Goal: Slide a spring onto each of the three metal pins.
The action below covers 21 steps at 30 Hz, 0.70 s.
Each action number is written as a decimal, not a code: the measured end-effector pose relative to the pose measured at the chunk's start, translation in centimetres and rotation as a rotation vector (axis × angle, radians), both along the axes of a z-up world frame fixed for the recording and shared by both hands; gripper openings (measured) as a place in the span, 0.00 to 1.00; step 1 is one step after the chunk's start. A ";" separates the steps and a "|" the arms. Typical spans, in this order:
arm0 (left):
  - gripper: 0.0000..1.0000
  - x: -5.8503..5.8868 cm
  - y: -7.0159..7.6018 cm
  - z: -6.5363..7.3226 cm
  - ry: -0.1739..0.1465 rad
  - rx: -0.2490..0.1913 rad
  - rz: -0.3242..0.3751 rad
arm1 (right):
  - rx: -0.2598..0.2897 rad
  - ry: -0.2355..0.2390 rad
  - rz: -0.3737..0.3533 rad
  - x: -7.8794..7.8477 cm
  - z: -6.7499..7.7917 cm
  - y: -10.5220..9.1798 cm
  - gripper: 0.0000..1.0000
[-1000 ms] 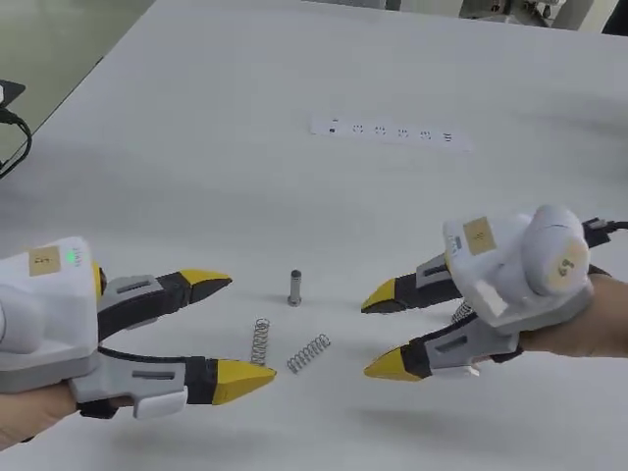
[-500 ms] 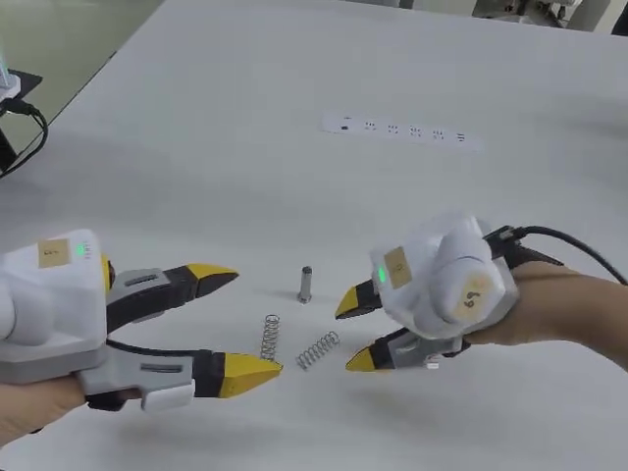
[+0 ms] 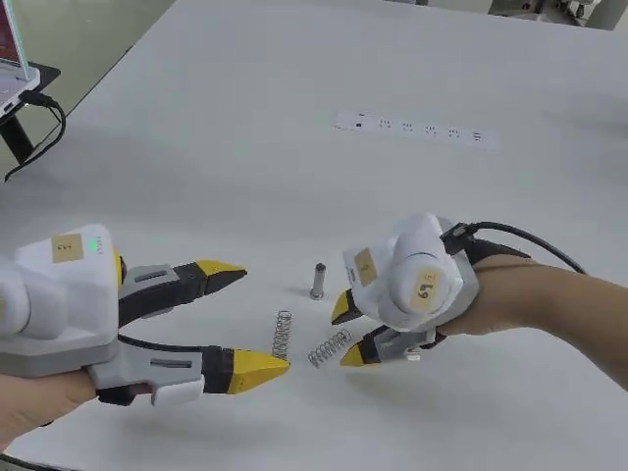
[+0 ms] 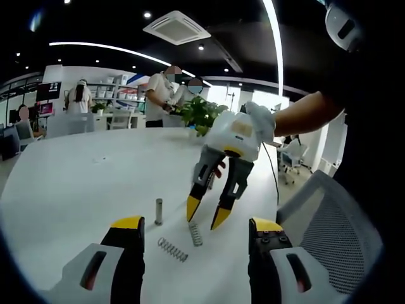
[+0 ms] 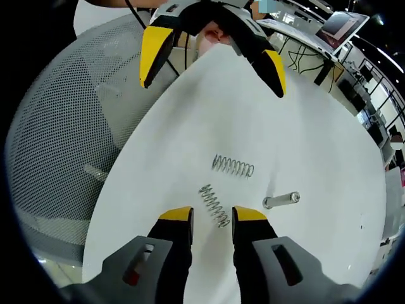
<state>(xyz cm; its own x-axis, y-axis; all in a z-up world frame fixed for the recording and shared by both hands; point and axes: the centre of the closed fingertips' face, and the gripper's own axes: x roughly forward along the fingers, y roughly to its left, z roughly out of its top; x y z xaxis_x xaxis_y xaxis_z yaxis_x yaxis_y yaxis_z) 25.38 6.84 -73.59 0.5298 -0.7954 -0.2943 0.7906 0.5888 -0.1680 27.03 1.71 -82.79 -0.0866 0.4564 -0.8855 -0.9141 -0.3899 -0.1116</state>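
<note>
One short metal pin (image 3: 318,280) stands upright on the white table (image 3: 245,147). Two loose springs lie just in front of it: one (image 3: 284,334) on the left, the other (image 3: 330,347) angled on the right. My right gripper (image 3: 346,334) is open, its jaws a narrow gap apart at the right spring's end. In the right gripper view that spring (image 5: 214,204) runs up from between the gripper's (image 5: 212,215) tips, with the other spring (image 5: 233,166) and the pin (image 5: 281,200) beyond. My left gripper (image 3: 243,319) is wide open with nothing in it, left of the springs. In the left gripper view the pin (image 4: 159,211) stands ahead.
A white power strip (image 3: 417,130) lies further back on the table. A laptop (image 3: 10,59) and a black cable (image 3: 44,118) sit off the table's left edge. A grey mesh chair (image 5: 57,145) stands by the near edge. People stand in the room beyond.
My right gripper has moved left to the right spring and its jaws have narrowed. The left gripper has stayed about where it was; the head camera has shifted.
</note>
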 end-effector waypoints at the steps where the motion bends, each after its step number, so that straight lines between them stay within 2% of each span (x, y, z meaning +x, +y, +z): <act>1: 0.62 0.0 0.0 0.0 -0.001 0.000 0.001 | -0.006 0.001 0.002 0.1 -0.1 0.0 0.23; 5: 0.62 0.1 0.1 -0.1 -0.001 0.002 0.004 | -0.015 0.034 -0.008 0.1 -0.3 0.3 0.20; 9: 0.61 0.1 0.2 -0.2 0.001 -0.001 0.007 | -0.033 0.045 -0.013 0.2 -0.7 0.3 0.19; 21: 0.62 0.0 0.2 -0.3 0.003 -0.002 0.010 | -0.068 0.052 -0.034 0.4 -2.1 -0.3 0.14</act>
